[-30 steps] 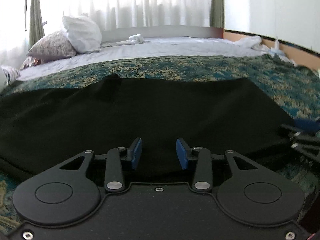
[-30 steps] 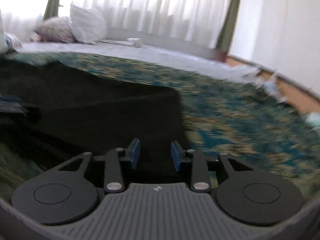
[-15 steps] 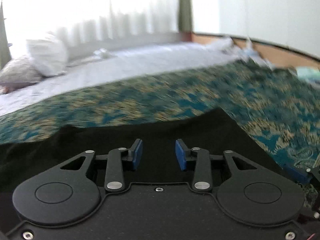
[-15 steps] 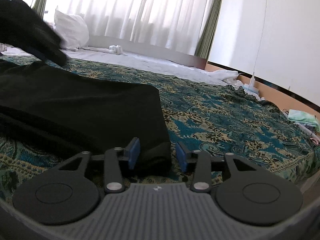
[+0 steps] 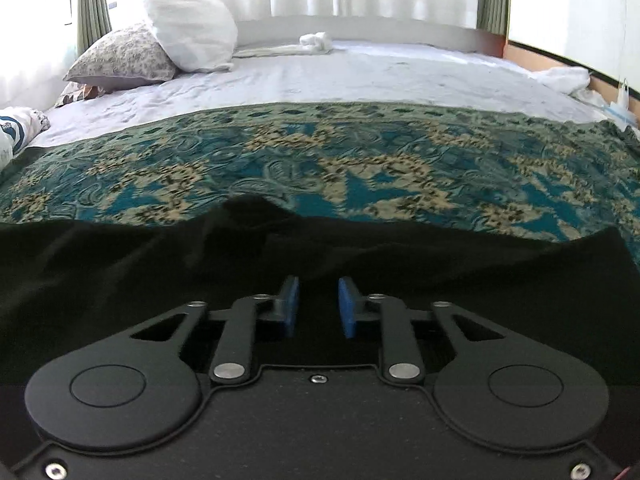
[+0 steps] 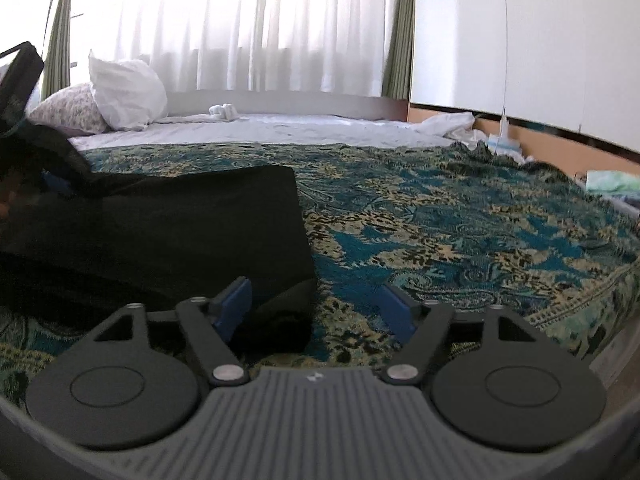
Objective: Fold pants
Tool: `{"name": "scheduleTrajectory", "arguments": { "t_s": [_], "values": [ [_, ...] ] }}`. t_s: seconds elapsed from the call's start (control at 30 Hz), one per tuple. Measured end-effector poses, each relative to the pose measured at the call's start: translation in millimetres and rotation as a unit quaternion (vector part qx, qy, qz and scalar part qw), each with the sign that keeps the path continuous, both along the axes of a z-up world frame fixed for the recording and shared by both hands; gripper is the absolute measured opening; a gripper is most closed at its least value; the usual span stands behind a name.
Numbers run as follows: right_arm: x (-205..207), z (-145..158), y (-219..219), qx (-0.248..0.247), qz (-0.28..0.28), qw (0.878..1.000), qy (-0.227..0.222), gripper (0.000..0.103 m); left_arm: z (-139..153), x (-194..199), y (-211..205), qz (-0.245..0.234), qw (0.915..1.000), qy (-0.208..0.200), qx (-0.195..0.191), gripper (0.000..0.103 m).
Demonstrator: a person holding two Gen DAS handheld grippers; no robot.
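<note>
Between the earlier frames and this one, both views have swung across the bed: the left view now faces the headboard end squarely, and the right view shows the folded end of the pants (image 6: 192,220) resting by its left finger. The left gripper (image 5: 319,306) has just been closing; its blue pads stand narrowly apart, and whether dark cloth is pinched between them cannot be told. The right gripper (image 6: 316,310) has just been opening; its jaws are spread wide, with a rolled corner of the black fabric lying between them but not pressed by the pads.

The pants lie flat on the patterned bedspread (image 6: 460,220) near the foot edge of the bed, well short of the pillows (image 5: 188,28) at the head.

Handling: the garment looks light, soft and limp, likely to sag and slide over itself rather than hold a crease. A grip is best taken at a doubled edge or corner, where several layers stack, such as the thick rolled corner nearest the right gripper.
</note>
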State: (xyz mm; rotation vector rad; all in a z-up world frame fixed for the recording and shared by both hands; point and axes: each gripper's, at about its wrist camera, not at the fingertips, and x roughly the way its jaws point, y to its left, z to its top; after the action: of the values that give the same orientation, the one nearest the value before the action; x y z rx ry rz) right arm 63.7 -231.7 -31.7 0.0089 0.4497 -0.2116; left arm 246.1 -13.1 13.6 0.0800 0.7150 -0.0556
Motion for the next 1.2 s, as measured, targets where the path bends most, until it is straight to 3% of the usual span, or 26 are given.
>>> {"name": "scheduleTrajectory", "arguments": {
  "t_s": [0.1,0.13,0.17,0.2,0.67,1.2],
  "values": [
    [3,1,1,-0.001,0.001,1.0,0.003,0.085,1,-6,-2,-0.011,0.9994,0.0,0.032,0.025],
    [3,3,2,0.0,0.001,1.0,0.004,0.085,2,-8,-5,-0.015,0.999,-0.001,0.041,0.036],
    [3,4,1,0.002,0.0,1.0,0.005,0.086,3,-11,-8,-0.015,0.9987,-0.003,0.048,0.053],
    [3,6,1,0.007,-0.001,1.0,0.006,0.086,5,-15,-9,-0.013,0.9986,-0.005,0.051,0.058],
    [1,23,21,0.014,0.01,1.0,-0.01,0.087,22,-69,2,-0.04,0.9991,-0.011,0.007,0.059],
    [28,39,105,0.006,0.11,0.994,-0.022,0.089,21,-137,64,-0.008,0.9994,-0.006,-0.033,0.065]
  ]
}}
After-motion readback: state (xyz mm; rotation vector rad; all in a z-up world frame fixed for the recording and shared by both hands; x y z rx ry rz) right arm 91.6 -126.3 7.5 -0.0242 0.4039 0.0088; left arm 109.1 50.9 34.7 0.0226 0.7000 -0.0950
